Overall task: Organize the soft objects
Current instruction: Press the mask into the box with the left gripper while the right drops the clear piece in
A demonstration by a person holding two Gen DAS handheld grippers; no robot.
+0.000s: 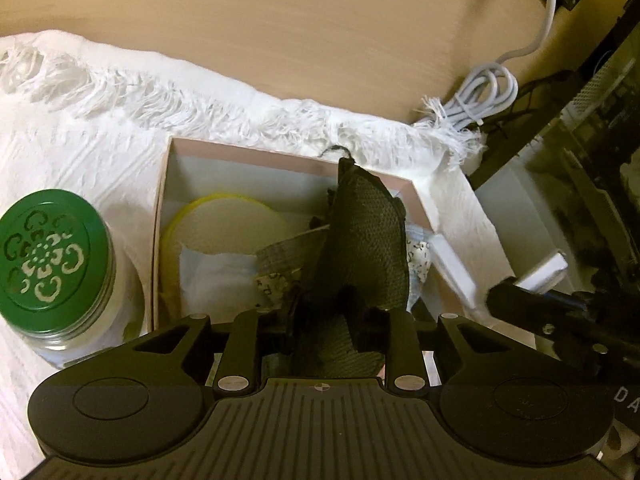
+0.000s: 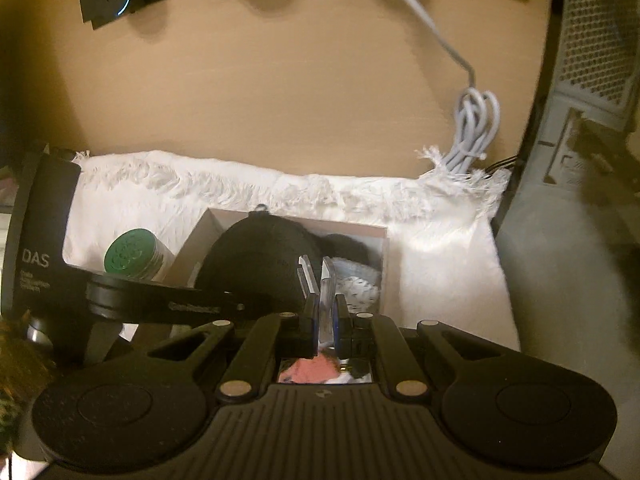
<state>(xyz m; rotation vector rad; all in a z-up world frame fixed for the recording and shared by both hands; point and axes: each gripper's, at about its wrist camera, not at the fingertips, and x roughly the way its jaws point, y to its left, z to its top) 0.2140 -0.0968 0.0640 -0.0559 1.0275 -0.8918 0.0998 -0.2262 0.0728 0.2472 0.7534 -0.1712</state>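
Observation:
A dark mesh fabric piece [image 1: 360, 232] stands up from between the jaws of my left gripper [image 1: 340, 308], which is shut on its lower end; the fingertips are hidden by the fabric. It hangs over an open pale box [image 1: 248, 154] that holds a yellow-rimmed round pad [image 1: 228, 224], a white folded cloth [image 1: 212, 276] and a patterned cloth [image 1: 280, 256]. From the right wrist view the dark piece [image 2: 256, 260] looks like a dome over the box [image 2: 360, 228]. My right gripper [image 2: 318, 270] is just right of it, shut, with nothing between its clear pads.
A green-lidded glass jar [image 1: 52, 256] stands left of the box on a white fringed cloth [image 1: 80, 120] over a tan table. A coiled white cable [image 1: 488, 92] lies at the cloth's far right corner. A grey perforated bin [image 2: 592, 40] stands at the right.

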